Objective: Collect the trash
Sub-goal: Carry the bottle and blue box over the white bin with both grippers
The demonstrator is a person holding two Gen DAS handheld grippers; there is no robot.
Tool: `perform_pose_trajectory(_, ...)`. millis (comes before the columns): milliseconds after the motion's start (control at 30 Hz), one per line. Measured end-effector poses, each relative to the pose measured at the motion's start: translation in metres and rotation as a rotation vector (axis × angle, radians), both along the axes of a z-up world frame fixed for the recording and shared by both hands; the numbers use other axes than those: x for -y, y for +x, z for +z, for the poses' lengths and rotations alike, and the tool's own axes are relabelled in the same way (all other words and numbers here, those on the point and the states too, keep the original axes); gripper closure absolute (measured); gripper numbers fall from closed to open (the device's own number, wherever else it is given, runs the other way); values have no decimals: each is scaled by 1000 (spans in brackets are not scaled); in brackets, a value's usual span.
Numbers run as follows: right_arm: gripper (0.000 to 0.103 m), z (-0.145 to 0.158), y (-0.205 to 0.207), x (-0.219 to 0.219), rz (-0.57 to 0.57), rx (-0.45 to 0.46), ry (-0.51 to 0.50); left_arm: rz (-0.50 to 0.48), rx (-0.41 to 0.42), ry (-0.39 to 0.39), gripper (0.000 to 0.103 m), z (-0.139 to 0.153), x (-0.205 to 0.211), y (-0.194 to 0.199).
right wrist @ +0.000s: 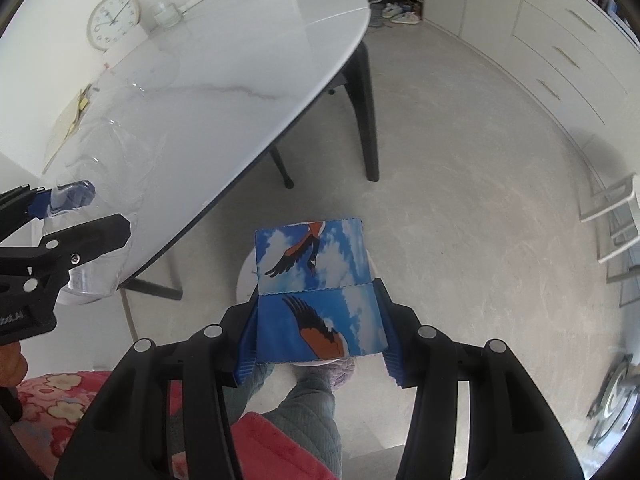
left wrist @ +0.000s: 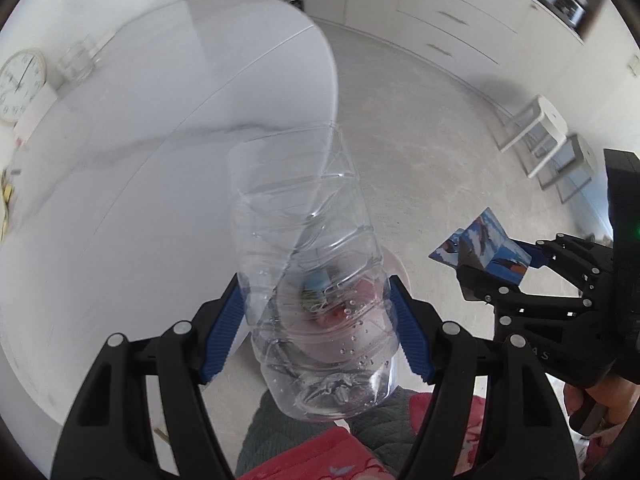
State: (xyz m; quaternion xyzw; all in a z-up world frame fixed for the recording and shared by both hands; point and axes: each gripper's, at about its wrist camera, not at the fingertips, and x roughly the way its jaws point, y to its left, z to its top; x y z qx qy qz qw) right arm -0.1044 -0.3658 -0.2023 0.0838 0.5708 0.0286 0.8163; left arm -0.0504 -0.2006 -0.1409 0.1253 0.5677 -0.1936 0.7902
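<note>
My left gripper (left wrist: pixel 316 312) is shut on a clear, crushed plastic bottle (left wrist: pixel 312 264) and holds it in the air beside the table edge. The bottle also shows in the right wrist view (right wrist: pixel 100 168), with the left gripper (right wrist: pixel 76 216) around it. My right gripper (right wrist: pixel 318 328) is shut on a blue carton (right wrist: pixel 316 292) printed with clouds and a bird. The carton also shows at the right of the left wrist view (left wrist: pixel 484 248), held by the right gripper (left wrist: pixel 492 256). A white round bin (right wrist: pixel 246 276) stands on the floor below the carton, mostly hidden.
A white marble table (right wrist: pixel 224 72) fills the left, with a clock (right wrist: pixel 114 20) and a glass jar (right wrist: pixel 166 14) at its far end. A dark chair (right wrist: pixel 360 112) stands under it. White drawers (right wrist: pixel 568 60) and white stools (left wrist: pixel 536 128) line the right. My legs are below.
</note>
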Motion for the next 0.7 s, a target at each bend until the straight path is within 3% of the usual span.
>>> perform_pose_trajectory(367,52,2,-17,-10,-96,6,3,-127,-30,1,36,-4,5,-10)
perform_pose_trajectory(700,52,8,-28,-10,-167,-6,-23,-244,-76,-8,36,-31,12,-3)
